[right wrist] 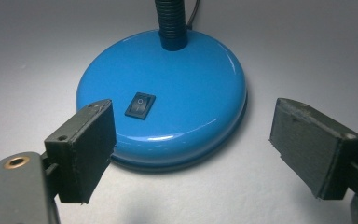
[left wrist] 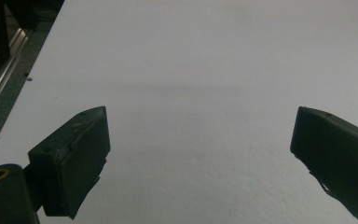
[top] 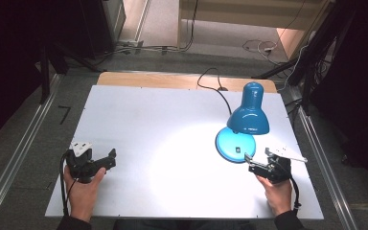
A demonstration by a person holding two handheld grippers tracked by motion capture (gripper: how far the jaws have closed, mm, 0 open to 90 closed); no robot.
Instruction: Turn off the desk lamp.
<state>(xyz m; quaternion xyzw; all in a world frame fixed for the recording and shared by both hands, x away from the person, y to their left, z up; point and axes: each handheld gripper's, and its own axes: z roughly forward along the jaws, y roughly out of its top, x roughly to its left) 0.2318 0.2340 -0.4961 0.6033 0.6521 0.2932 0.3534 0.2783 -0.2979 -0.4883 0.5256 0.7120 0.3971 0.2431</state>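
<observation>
1. While the white table [top: 139,120] spreads wide under a bright pool of light, the grey floor, rails and trailing cables ring it in a dim room.
2. Standing at about two o'clock on the table, the blue lamp [top: 247,115] bends its shade over its round base [right wrist: 168,93].
3. Just beside that base, at its five o'clock, the right gripper [top: 258,162] is the nearer one; its jaws stand released and wide, empty, pointing toward the base.
4. Well apart at eight o'clock, the left gripper [top: 106,159] rests released too, over bare table.
5. Ahead of the right jaws at eleven o'clock sits the black switch [right wrist: 140,105], likely the next target.
</observation>
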